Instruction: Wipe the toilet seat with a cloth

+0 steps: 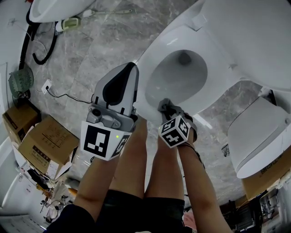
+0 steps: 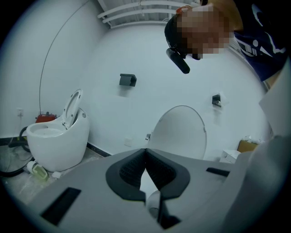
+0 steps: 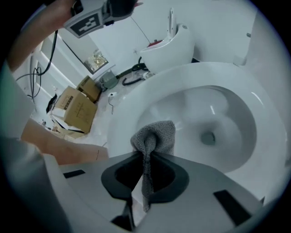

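The white toilet seat (image 1: 221,76) rings the bowl at the upper right of the head view, and its lid (image 1: 254,27) is raised. My right gripper (image 1: 165,106) is shut on a grey knitted cloth (image 3: 155,135), which bunches out past the jaw tips. The cloth (image 1: 169,107) hangs at the seat's near rim (image 3: 132,102), but I cannot tell if it touches. My left gripper (image 1: 131,67) is held up to the left of the bowl, shut and empty. In the left gripper view the left gripper (image 2: 145,151) points at the wall and the raised lid (image 2: 178,132).
A second toilet (image 1: 260,135) stands at the right and a third (image 1: 54,8) at the top left, also seen as a toilet (image 2: 57,142) in the left gripper view. Cardboard boxes (image 1: 44,144), a black hose (image 1: 43,50) and cables lie on the marble floor at left.
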`<state>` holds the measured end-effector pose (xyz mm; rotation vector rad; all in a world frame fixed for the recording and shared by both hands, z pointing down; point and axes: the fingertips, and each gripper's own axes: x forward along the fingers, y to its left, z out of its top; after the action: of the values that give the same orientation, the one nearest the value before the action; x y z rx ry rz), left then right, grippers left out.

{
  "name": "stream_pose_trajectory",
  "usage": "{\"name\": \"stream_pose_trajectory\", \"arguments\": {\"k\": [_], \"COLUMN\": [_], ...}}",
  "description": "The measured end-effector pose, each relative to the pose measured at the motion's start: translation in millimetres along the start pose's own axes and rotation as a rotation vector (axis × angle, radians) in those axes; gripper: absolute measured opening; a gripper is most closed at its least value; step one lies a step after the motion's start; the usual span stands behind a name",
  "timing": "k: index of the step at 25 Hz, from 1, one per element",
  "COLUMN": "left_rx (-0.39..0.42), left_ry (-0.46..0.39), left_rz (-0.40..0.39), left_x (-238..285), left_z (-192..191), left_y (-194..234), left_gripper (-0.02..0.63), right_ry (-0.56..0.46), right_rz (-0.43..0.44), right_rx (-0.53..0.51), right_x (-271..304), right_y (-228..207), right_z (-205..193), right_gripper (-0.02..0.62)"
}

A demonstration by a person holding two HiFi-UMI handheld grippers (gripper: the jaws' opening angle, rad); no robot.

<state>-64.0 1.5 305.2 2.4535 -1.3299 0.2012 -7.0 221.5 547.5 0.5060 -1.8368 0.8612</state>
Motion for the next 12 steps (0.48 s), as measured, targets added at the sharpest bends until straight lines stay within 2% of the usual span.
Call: {"name": "stream_pose_trajectory", "arguments": {"k": [3,6,8,12], "left_rx": [0.002,0.007,0.010,0.008], "left_ry": [0.004,0.009,0.009,0.008], "left_rz": [0.002,-0.007,-0.010,-0.007], "left_x": [-1,-1,-2,-5], "left_z": [-1,-2,-3,-3], "left_y": [0,-3,-2,1], "left_gripper": [0.012,0.012,0.012,0.012], "right_ry": [-0.041,-0.058,-0.067,-0.115], "right_rz": [0.052,0.016,-0.061,-0.285], "right_rx": [-0.017,-0.006,0.039,0.096], "right_x": [6,-2,-14,-49], "right_y": [33,23,-5,-74], "right_z": [13,0,-16,-48], "right_gripper": [0.049,0.051,0.051,0.051]}}
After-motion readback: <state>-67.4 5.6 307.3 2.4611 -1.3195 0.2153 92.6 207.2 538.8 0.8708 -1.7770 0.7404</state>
